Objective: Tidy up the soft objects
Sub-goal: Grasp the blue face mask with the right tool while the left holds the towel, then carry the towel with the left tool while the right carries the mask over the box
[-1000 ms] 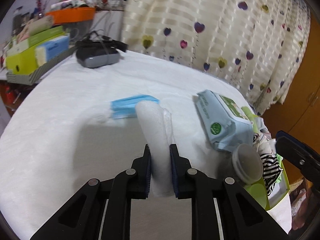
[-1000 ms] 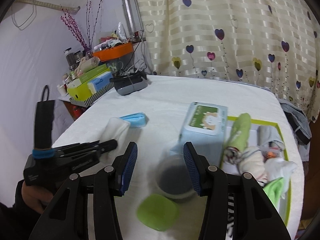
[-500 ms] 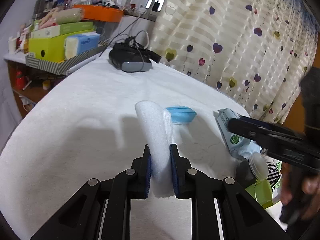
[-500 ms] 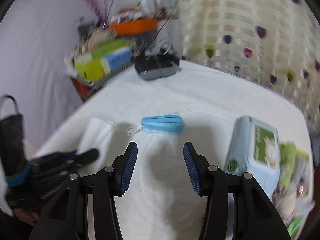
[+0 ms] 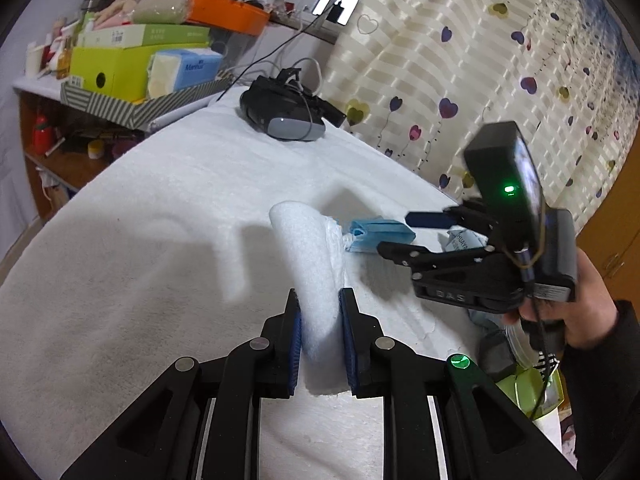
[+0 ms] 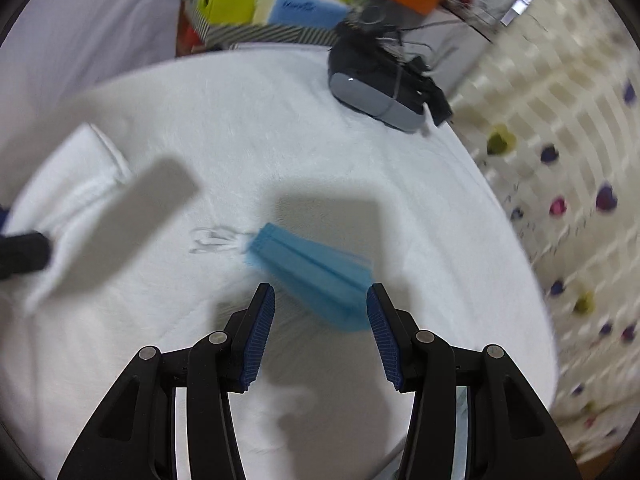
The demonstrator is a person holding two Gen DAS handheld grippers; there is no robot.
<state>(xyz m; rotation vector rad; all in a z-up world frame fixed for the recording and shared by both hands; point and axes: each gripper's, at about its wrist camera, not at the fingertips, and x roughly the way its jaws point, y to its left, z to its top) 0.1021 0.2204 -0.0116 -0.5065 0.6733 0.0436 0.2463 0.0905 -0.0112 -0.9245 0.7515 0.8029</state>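
Note:
My left gripper is shut on a white folded cloth and holds it above the white table. The cloth also shows at the left of the right wrist view. A folded blue face mask lies on the table, its near end between the fingers of my open right gripper. In the left wrist view the mask lies just behind the cloth, with the right gripper reaching over it from the right.
A black and grey headset with cables sits at the table's far edge. A cluttered shelf with green boxes and an orange tray stands at the far left. A green tray with soft items is at right. Heart-patterned curtain behind.
My right gripper has swung left and down over the blue mask, which now sits between its open fingers. My left gripper still holds the white cloth and has shifted slightly.

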